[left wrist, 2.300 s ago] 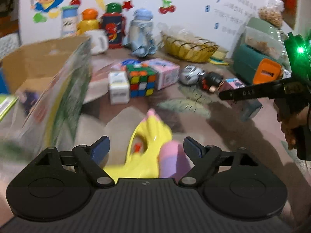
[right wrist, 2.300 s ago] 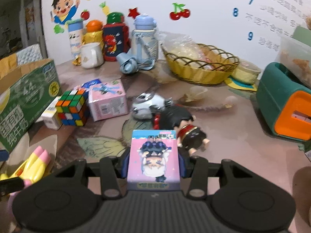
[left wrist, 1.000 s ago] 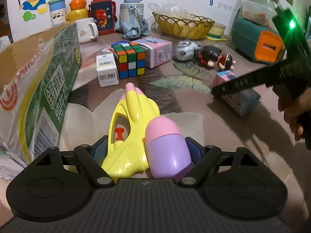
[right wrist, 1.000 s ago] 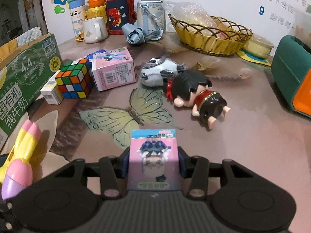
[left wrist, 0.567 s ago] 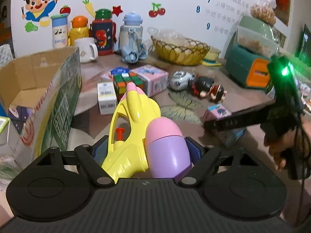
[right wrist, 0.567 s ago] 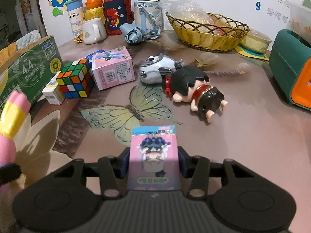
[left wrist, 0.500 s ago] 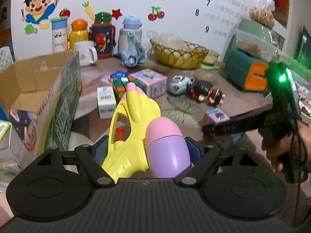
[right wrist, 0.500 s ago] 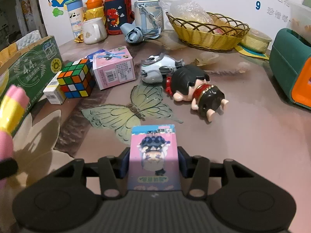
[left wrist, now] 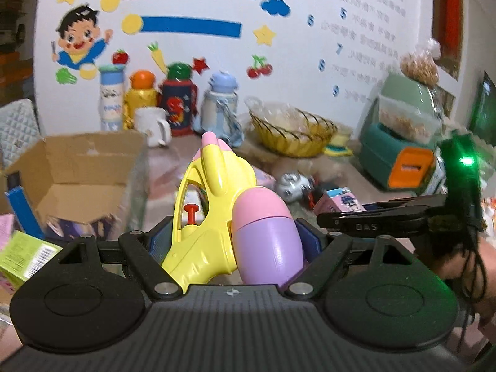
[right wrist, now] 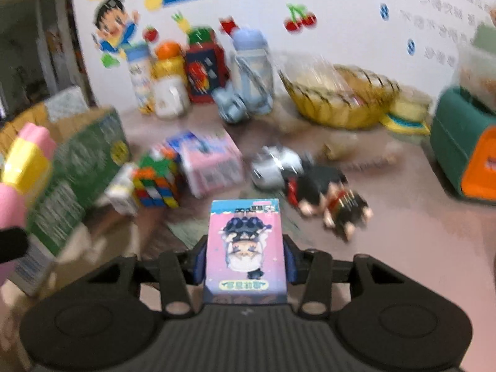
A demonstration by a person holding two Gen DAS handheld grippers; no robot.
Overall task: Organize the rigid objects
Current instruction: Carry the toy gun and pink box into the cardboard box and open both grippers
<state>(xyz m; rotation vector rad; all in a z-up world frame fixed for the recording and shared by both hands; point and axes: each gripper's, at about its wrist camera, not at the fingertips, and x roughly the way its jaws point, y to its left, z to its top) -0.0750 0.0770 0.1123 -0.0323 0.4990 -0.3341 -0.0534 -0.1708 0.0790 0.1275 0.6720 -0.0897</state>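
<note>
My left gripper [left wrist: 232, 238] is shut on a yellow toy water gun [left wrist: 210, 204] with a pink and purple tank, held up in the air beside the open cardboard box [left wrist: 77, 179]. My right gripper [right wrist: 245, 257] is shut on a small pink picture box [right wrist: 246, 245], lifted above the table. From the left wrist view the right gripper [left wrist: 322, 217] and its pink box [left wrist: 341, 203] show at the right. The water gun's tip [right wrist: 28, 152] shows at the left edge of the right wrist view.
On the table lie a Rubik's cube [right wrist: 156, 179], a pink box [right wrist: 210, 161], a small white box [right wrist: 122, 192], a silver toy [right wrist: 274, 164] and a black-haired doll [right wrist: 328, 195]. Bottles, a mug [left wrist: 153, 128], a wicker basket [left wrist: 291, 131] and a green-orange container [left wrist: 400, 164] stand behind.
Both grippers have risen with their loads. The left gripper took hold of the water gun and lifted it toward the cardboard box. The right one lifted the pink picture box off the table.
</note>
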